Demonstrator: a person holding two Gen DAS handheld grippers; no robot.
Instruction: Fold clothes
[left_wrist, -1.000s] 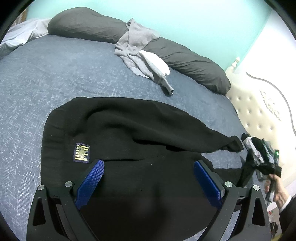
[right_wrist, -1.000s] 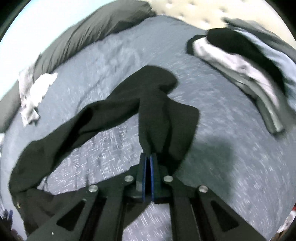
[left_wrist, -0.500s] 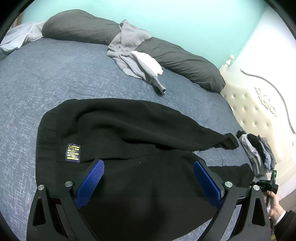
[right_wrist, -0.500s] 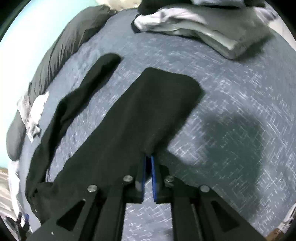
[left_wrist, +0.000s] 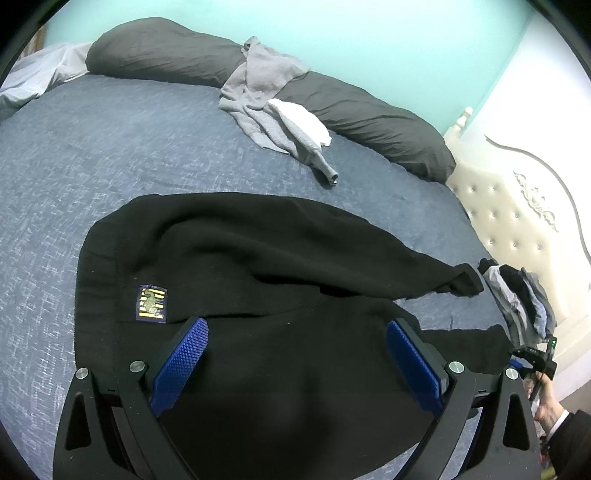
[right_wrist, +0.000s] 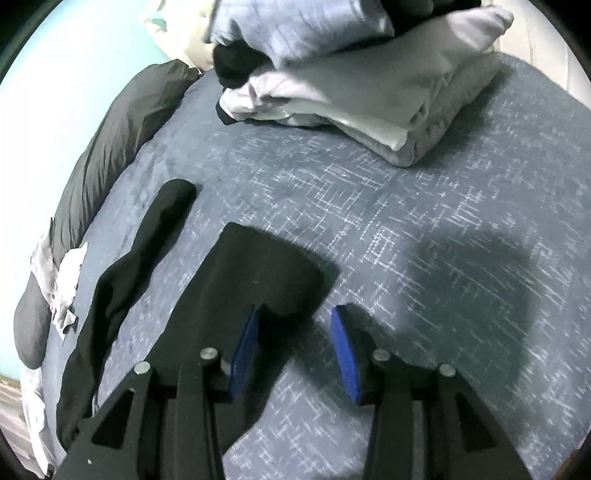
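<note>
Black trousers (left_wrist: 258, 266) with a small yellow-and-navy label (left_wrist: 152, 304) lie spread on the blue bedspread (left_wrist: 92, 147). My left gripper (left_wrist: 295, 339) hovers open over the waist part, with nothing between its blue pads. In the right wrist view one black leg end (right_wrist: 266, 269) lies flat on the bedspread, and the other leg (right_wrist: 147, 251) stretches off to the left. My right gripper (right_wrist: 299, 332) is open just behind that leg end, its left pad (right_wrist: 245, 350) at the cloth's edge. In the left wrist view the right gripper's body (left_wrist: 535, 358) shows at the far right, in a person's hand (left_wrist: 546, 406).
A stack of folded clothes (right_wrist: 369, 74) sits close ahead of the right gripper, also visible by the white tufted headboard (left_wrist: 517, 221). Dark grey pillows (left_wrist: 166, 55) line the far side, with a crumpled grey garment (left_wrist: 266, 92) and a white cloth (left_wrist: 306, 122) on them.
My right gripper has laid the trouser leg flat toward the folded stack and opened, letting the leg end go. My left gripper stayed open over the waist.
</note>
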